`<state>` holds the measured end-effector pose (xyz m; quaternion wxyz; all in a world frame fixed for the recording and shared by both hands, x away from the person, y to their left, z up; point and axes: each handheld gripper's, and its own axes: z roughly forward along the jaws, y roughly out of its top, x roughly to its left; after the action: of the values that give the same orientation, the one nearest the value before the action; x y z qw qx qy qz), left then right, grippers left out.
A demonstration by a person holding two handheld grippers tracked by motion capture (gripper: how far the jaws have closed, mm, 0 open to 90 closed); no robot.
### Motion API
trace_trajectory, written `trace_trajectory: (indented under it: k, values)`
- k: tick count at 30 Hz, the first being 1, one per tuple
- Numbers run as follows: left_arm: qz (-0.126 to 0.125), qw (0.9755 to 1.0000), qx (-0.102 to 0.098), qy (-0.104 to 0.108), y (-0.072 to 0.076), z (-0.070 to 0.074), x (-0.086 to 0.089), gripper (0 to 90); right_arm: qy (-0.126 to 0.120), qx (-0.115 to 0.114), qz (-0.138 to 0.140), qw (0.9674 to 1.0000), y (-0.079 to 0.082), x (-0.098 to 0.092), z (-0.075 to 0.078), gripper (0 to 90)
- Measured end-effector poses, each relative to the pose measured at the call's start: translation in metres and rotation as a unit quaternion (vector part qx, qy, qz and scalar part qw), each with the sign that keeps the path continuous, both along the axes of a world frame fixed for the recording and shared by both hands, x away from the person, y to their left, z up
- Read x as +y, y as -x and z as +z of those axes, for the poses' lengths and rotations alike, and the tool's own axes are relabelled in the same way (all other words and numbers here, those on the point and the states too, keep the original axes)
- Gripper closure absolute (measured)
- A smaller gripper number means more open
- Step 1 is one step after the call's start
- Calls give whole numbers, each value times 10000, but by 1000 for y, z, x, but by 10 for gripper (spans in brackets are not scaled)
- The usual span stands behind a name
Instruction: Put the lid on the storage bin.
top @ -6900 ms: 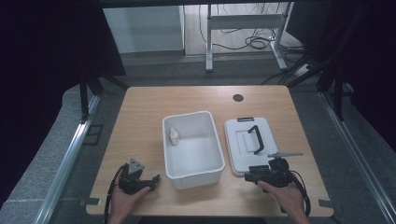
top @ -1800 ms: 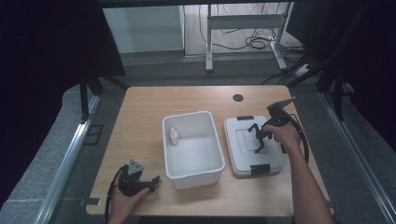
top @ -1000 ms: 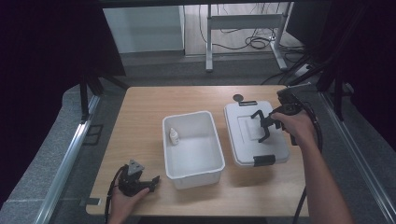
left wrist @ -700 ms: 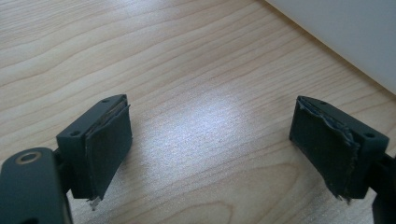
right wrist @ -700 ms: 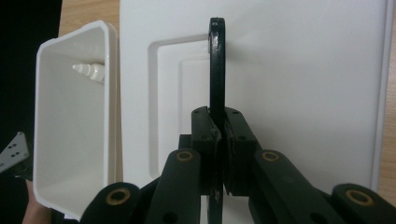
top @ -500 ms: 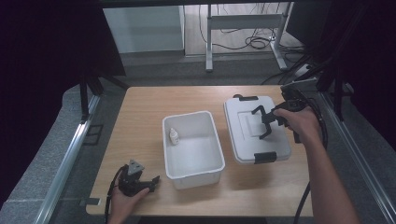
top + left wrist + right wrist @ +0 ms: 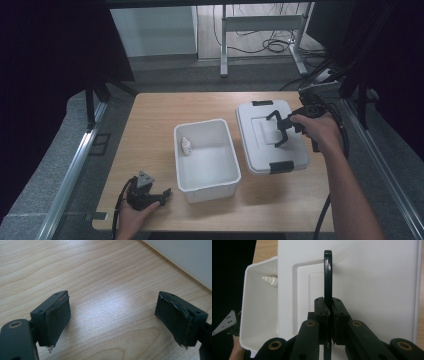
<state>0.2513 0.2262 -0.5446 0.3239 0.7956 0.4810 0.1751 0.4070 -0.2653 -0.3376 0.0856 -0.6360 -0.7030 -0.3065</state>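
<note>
High view: a wooden table (image 7: 150,130) carries an open white bin (image 7: 206,160) at its centre and, toward 3 o'clock, a white lid (image 7: 260,145) with black latches at its near and far ends. The lid's long axis runs roughly from 6 to 12 o'clock, tilted slightly toward 11. The right gripper (image 7: 281,131), reaching in from 3 o'clock, has its jaws clamped on the lid's black handle (image 7: 278,120). The left gripper (image 7: 159,194) rests on the tabletop at 7 o'clock, pointing toward the bin, with the person's hand (image 7: 134,216) around it.

Right gripper view adds the detail: both black jaws pinch the thin handle (image 7: 327,275) edge-on, the handle running straight away from the camera along the lid (image 7: 374,290). It also catches the bin (image 7: 259,305) beside the lid's edge, with a small white dropper bottle (image 7: 270,280) lying inside against a wall.

Left gripper view shows that gripper (image 7: 112,322) with jaws spread wide over bare wood grain, nothing between them, and the bin's white wall (image 7: 185,257) at 1 o'clock.
</note>
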Motion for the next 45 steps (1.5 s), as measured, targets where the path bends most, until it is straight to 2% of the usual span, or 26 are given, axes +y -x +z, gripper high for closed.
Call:
trace_trajectory:
  k: [4, 9, 18, 45]
  values:
    - [0, 10000, 0, 2, 0, 0, 0, 129, -108, -18, -15, 9999, 1, 3, 2, 849]
    - [1, 10000, 1, -1, 0, 0, 0, 130, -97, -43, 42, 9999, 1, 8, 4, 849]
    - [0, 10000, 2, -1, 0, 0, 0, 130, -126, -32, 259, 9996, 1, 30, 8, 849]
    - [-16, 10000, 10, -23, 0, 0, 0, 130, -441, 35, 439, 9981, 1, 68, 14, 849]
